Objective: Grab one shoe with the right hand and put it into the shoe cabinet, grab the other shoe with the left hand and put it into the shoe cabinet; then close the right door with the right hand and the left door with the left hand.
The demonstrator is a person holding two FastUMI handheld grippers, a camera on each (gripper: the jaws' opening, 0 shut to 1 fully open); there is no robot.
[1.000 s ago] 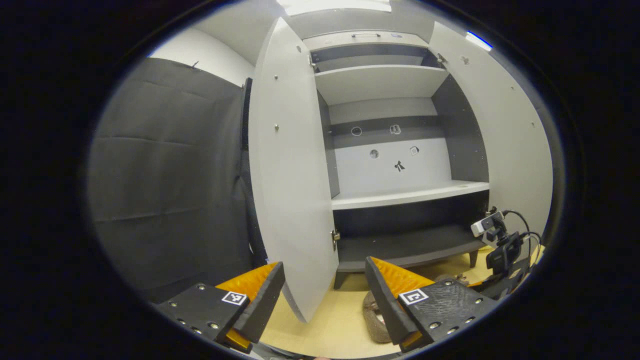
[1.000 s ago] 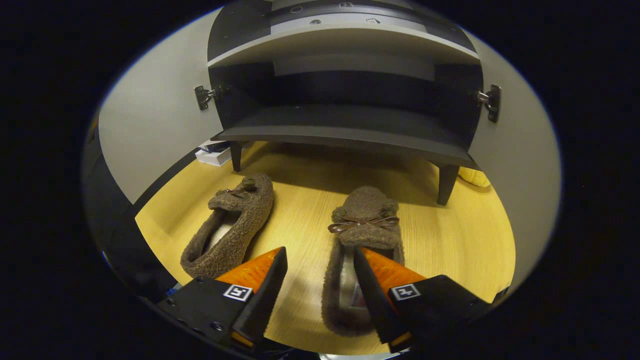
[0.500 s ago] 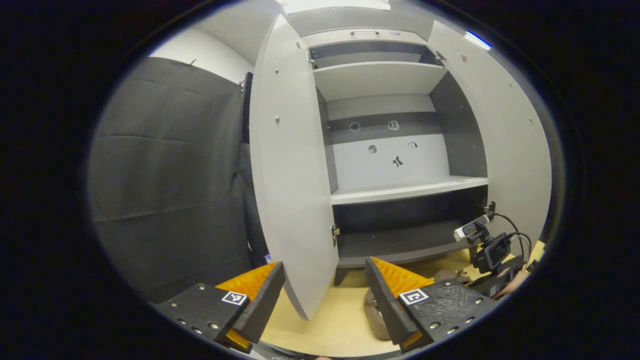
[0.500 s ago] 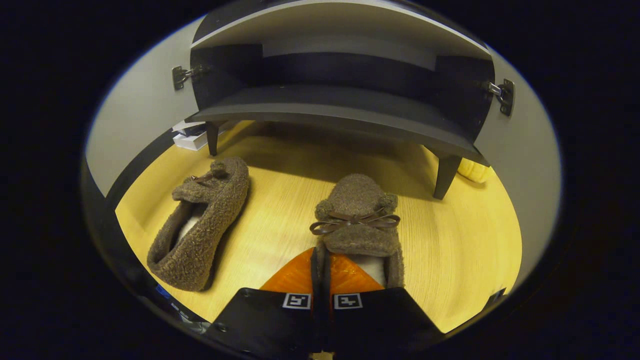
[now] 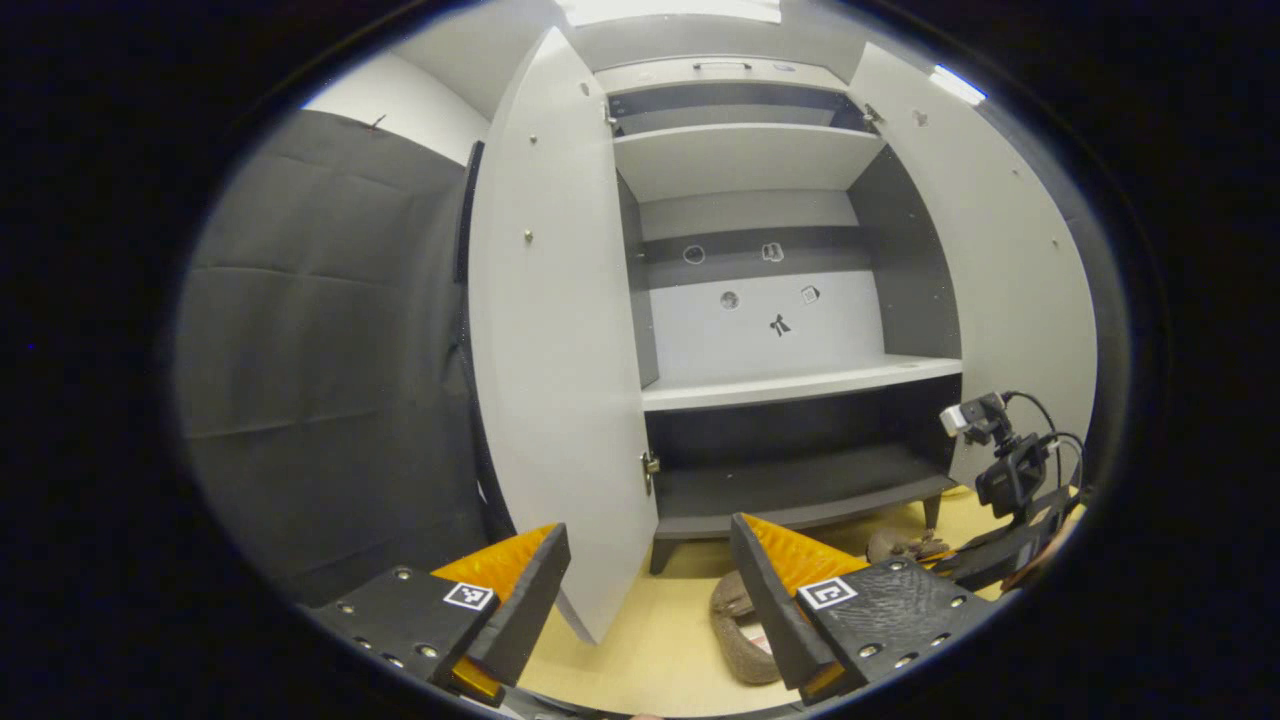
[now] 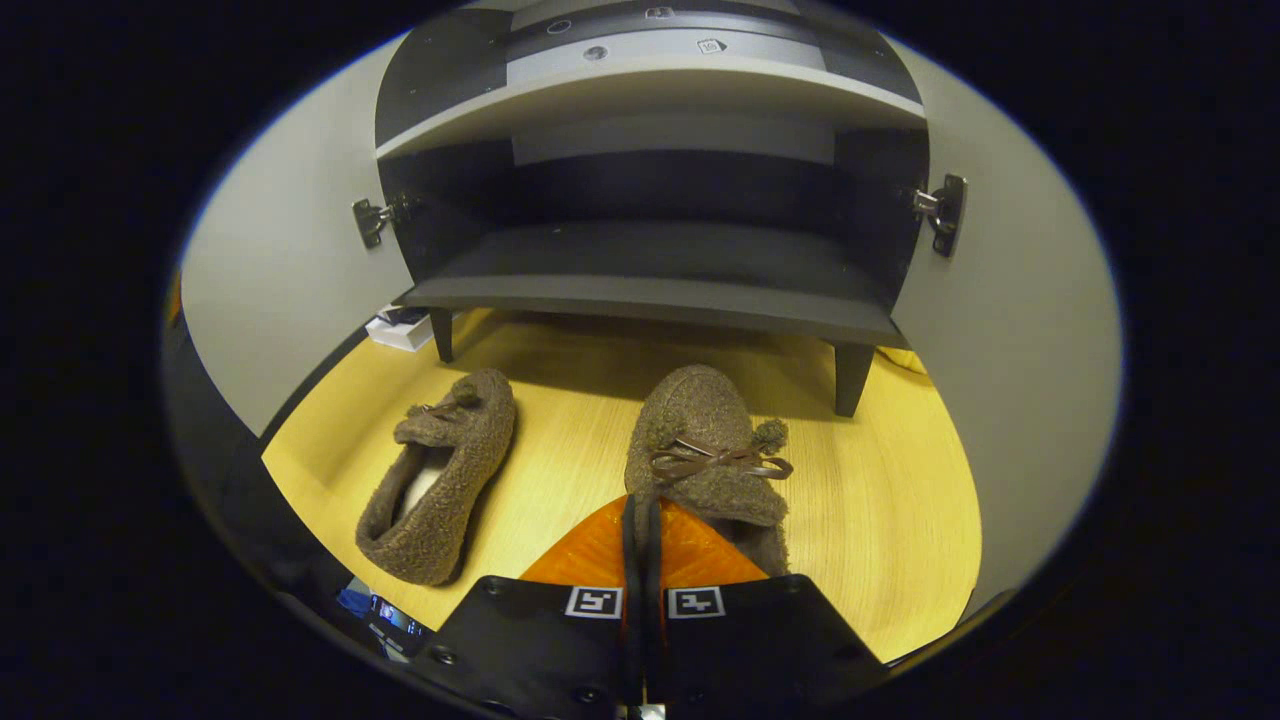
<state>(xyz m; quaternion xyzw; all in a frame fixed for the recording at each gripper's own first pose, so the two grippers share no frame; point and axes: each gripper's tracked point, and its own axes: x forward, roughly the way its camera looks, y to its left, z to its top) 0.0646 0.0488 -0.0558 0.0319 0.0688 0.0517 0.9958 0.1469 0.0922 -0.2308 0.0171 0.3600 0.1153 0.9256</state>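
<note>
Because the fuzzy brown shoe (image 6: 705, 440) looks soft and light, its side collar is the sensible grip, and the right gripper (image 6: 640, 530) is clenched on that rim, toe toward the shoe cabinet (image 6: 650, 290); the other shoe (image 6: 440, 490) lies on the floor (image 6: 900, 520) beside it, while the left gripper (image 5: 645, 575) hangs spread and empty
</note>
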